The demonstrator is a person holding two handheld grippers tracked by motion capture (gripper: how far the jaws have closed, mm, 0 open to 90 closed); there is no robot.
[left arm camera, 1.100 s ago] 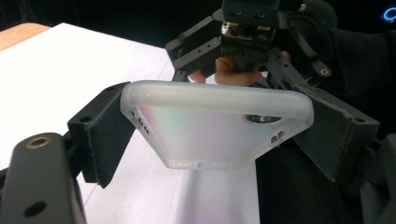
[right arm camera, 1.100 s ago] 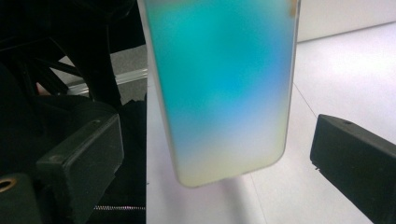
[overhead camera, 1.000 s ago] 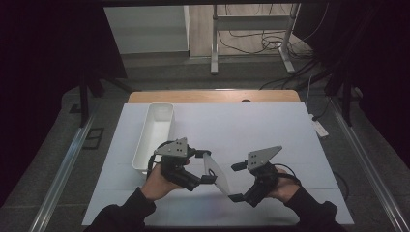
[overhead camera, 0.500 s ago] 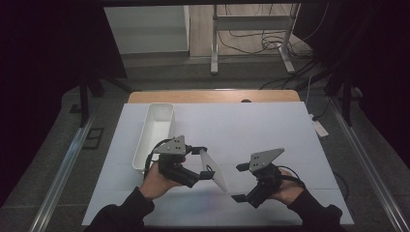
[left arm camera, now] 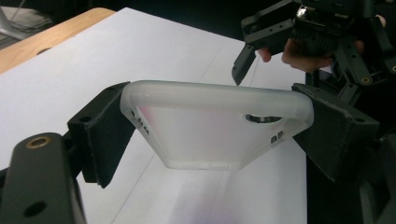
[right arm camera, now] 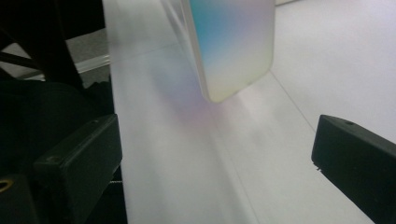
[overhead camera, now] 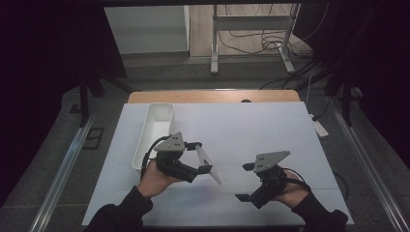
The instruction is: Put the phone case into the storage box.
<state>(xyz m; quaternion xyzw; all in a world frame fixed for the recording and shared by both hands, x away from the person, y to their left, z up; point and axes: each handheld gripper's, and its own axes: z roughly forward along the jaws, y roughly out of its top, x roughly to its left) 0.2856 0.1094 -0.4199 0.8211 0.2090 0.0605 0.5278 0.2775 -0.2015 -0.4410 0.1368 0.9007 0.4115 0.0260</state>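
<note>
A frosted translucent phone case [overhead camera: 210, 166] hangs above the white table, with my left gripper [overhead camera: 201, 157] shut on its two long edges. In the left gripper view the case [left arm camera: 215, 126] spans the black pads, camera hole toward the right. My right gripper [overhead camera: 244, 182] is off to the right of the case, apart from it. Its jaws have just been opening further and nothing is between them. In the right gripper view the case's rounded corner [right arm camera: 229, 42] hangs ahead of my open right gripper [right arm camera: 215, 154].
A long white bin [overhead camera: 154, 130] stands at the left of the white table top [overhead camera: 261, 125], just behind my left hand. A wooden strip [overhead camera: 212, 95] runs along the far edge. Cables and metal stand legs are on the floor beyond.
My right gripper has drawn back to the right, away from the case's lower end, with its jaws wider apart. The left gripper and the case stay in place.
</note>
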